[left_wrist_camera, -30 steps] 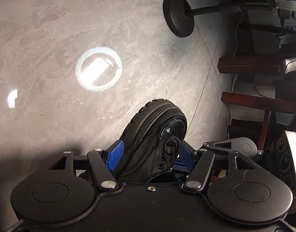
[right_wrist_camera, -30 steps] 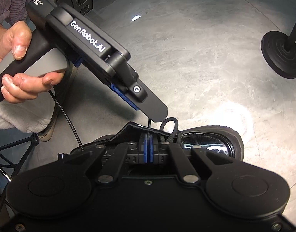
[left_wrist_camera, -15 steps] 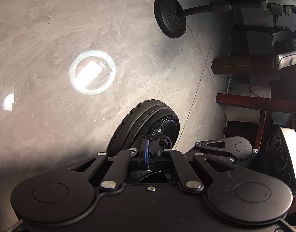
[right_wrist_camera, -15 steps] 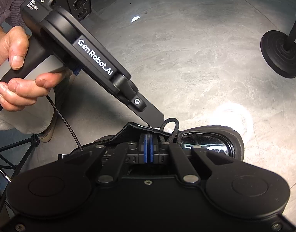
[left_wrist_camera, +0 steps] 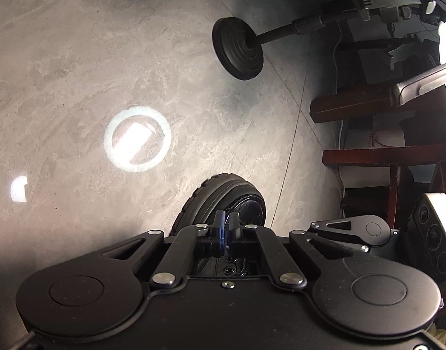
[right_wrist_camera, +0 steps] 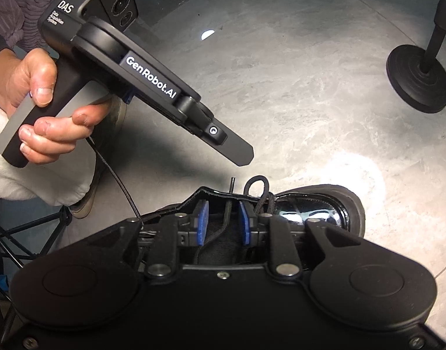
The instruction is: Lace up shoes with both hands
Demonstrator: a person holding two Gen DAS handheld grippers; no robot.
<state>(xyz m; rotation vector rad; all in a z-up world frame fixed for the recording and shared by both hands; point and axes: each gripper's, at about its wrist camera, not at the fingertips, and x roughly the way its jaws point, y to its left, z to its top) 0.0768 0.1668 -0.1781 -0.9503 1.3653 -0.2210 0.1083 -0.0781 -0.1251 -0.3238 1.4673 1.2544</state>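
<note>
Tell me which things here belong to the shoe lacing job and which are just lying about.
Part of the job:
black shoe
black lace
left gripper, shut
right gripper, opening

Just lying about:
round black stand base
dark wooden furniture

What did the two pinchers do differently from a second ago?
The left gripper snapped shut above the black shoe and has lifted a little; whether it pinches the lace is unclear. The right gripper, shut before, is opening, with the black lace running loose between its blue pads. The shoe and round stand base stayed put.
</note>
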